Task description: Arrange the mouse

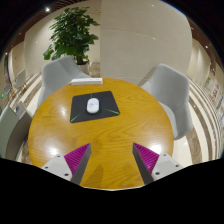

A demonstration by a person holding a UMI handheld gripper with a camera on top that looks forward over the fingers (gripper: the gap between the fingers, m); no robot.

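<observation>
One mouse (pixel 93 104), one mat (pixel 94 108)

Round wooden table (pixel 75 140) stood mid-room, ringed by pale grey chairs (pixel 168 88). A leafy potted plant (pixel 72 32) rose behind it, against a cream wall (pixel 140 35). Small ceiling lights glinted far back.

The grey upholstered chair (pixel 57 72) beyond the round wooden table (pixel 60 130) is partly hidden by its rim. Potted green plant (pixel 72 32): pot concealed behind that chair. Background detail is indistinct.
</observation>
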